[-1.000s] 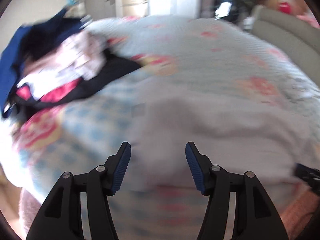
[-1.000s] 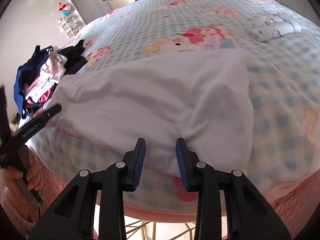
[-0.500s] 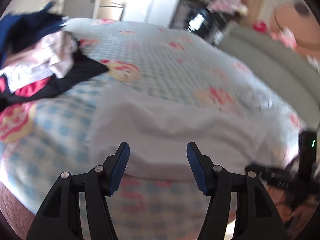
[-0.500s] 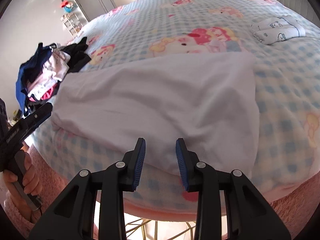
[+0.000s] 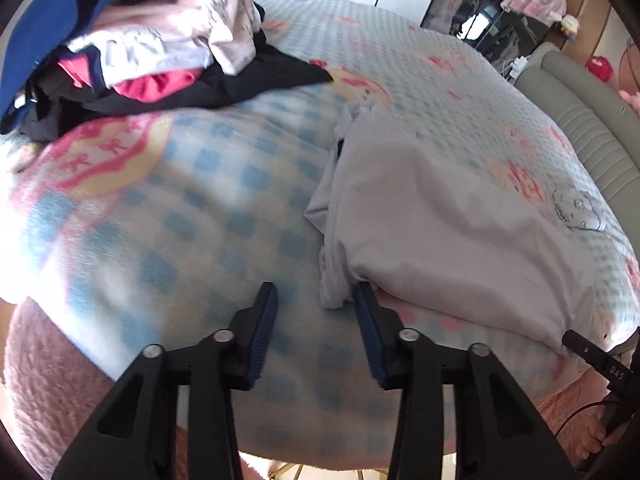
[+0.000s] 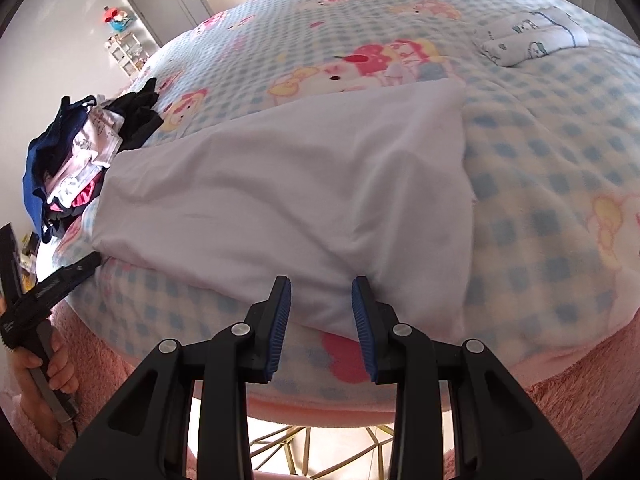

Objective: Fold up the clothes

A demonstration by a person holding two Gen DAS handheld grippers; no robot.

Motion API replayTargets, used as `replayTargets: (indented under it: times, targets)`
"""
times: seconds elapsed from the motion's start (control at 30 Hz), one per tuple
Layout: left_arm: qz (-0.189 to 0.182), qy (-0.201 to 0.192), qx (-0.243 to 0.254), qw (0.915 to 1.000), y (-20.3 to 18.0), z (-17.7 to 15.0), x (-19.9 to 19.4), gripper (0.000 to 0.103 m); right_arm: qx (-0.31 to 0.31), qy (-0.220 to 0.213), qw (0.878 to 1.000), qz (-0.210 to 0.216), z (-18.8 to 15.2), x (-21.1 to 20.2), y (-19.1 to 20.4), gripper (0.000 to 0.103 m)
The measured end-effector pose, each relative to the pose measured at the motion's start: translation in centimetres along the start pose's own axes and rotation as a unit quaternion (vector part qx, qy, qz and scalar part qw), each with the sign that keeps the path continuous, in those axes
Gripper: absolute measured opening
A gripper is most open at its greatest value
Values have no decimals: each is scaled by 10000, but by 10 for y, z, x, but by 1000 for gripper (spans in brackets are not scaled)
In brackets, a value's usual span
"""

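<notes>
The left gripper [image 5: 316, 300] is open at the near left corner of the white cloth [image 5: 432, 216], and one finger [image 5: 366, 312] tucks under that corner. The right gripper [image 6: 321, 300] is open too, with the cloth's near edge [image 6: 280, 184] between its fingers on the checked blanket [image 6: 540, 184]. Past the cloth's left end sits a pile of clothes [image 5: 152, 52], and past its right end lies a small folded white piece [image 6: 528, 34].

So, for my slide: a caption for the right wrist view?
Open right gripper at the white cotton garment's near edge on checked blanket.
</notes>
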State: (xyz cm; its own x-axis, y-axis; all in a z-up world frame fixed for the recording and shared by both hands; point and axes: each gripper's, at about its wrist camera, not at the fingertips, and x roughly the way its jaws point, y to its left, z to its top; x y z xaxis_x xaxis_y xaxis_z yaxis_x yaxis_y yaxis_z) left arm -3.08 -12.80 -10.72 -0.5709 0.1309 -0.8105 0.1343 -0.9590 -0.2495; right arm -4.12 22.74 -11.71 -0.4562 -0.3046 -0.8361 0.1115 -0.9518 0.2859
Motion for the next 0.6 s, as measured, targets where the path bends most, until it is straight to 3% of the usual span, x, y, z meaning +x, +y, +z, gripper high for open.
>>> replayTargets:
  times: [0.07, 0.13, 0.2, 0.4, 0.57, 0.6]
  targets:
    - [-34, 42, 98, 9999, -5, 0, 4, 27, -108, -56, 9999, 102, 1, -2, 9, 32]
    - [-67, 85, 195, 9998, -10, 0, 8, 13, -307, -95, 9994, 150, 2, -1, 20, 32]
    - [-12, 71, 356, 9993, -14, 3, 7, 7, -390, -28, 9992, 62, 3, 4, 25, 32]
    - [330, -206, 1064, 9936, -11, 23, -19, 7, -66, 154, 9998, 47, 2, 13, 9, 32]
    - [449, 35, 1350, 9898, -3, 27, -10, 7, 35, 189, 9998, 19, 1, 15, 2, 32]
    - [420, 120, 1362, 9897, -2, 26, -9, 11, 47, 197, 9998, 6, 1, 15, 1, 32]
